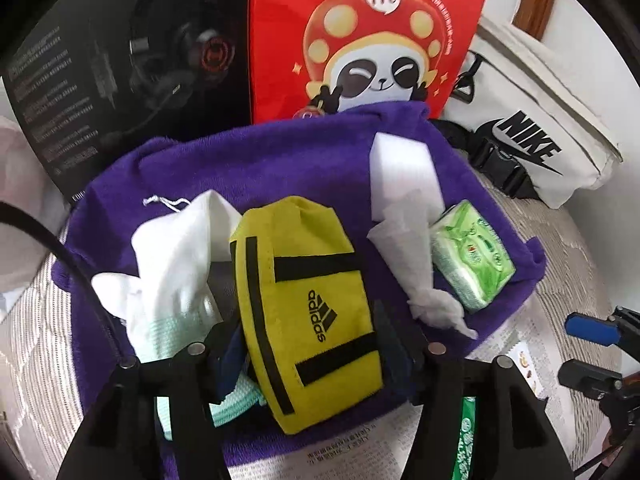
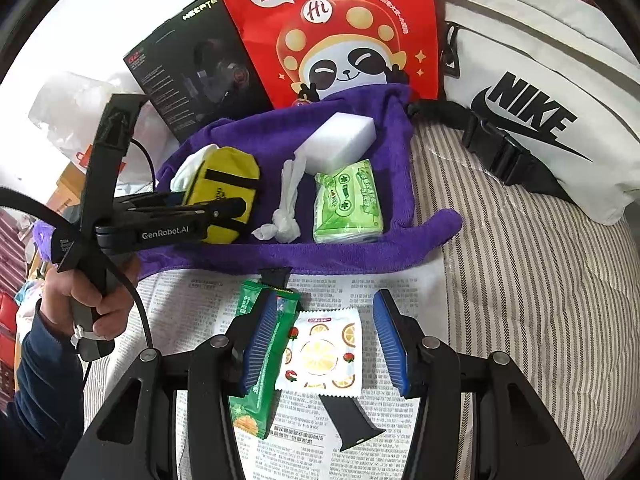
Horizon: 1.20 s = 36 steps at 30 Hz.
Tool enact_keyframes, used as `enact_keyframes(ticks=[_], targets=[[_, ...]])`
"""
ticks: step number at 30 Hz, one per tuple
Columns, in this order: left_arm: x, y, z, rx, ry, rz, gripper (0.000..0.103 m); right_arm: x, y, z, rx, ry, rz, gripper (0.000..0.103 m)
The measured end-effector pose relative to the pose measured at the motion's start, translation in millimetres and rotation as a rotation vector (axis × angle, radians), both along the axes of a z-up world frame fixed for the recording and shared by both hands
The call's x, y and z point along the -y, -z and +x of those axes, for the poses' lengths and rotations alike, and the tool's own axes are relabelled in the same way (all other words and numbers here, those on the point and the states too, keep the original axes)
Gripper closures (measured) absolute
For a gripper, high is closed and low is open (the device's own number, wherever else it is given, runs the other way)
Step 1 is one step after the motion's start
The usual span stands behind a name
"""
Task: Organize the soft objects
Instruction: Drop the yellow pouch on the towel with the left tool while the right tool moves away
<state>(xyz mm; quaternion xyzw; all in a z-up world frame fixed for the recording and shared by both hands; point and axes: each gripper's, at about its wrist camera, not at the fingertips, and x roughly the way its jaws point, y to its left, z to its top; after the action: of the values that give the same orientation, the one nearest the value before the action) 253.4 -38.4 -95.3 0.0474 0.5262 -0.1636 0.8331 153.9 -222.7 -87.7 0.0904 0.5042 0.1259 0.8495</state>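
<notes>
Striped bedding (image 2: 500, 280) carries everything, with a newspaper (image 2: 192, 304) under the right tongs (image 2: 326, 340) and a purple towel (image 2: 360, 248) just beyond them. Largest on the towel is the yellow pouch (image 1: 308, 304), which the left tongs (image 1: 308, 344) appear to clench across its near half; it looks light and squashy, so a grip across the middle should hold. Beyond it lies a white sponge (image 2: 348, 136), springy and easy to pinch anywhere. Right of the pouch sit a tissue pack (image 2: 348, 204), soft but slick in its wrap, and a twisted tissue (image 2: 286, 200), flimsy. A white cloth (image 1: 172, 256) lies left of the pouch. Released, the right tongs straddle a flat sachet (image 2: 320, 352), their left finger over a green packet (image 2: 256, 364).
</notes>
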Motion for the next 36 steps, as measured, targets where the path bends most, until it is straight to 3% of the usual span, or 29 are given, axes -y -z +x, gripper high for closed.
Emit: enact_keyframes(ticks=[12,24,30,36], targets=[[-5.2,-38.3,-20.3,0.06,-0.028,0.012,0.038,-0.9,-4.8,-19.1,0.013,-0.03,-0.034,0.053],[-10.7,-66.3,-71.1,0.116,-0.024,0.035,0.037,6.5,12.7,-45.0,-0.035,-0.03,-0.108,0.053],[-28.3,-62.5,-99.5,0.099,-0.057,0.027,0.035,-0.8,34.5,-54.9,-0.073,-0.078,-0.127,0.053],[-46.9,-49.0,-122.2,0.064,-0.093,0.021,0.035,-13.8,46.3,-39.4,-0.076,-0.079,-0.122,0.053]])
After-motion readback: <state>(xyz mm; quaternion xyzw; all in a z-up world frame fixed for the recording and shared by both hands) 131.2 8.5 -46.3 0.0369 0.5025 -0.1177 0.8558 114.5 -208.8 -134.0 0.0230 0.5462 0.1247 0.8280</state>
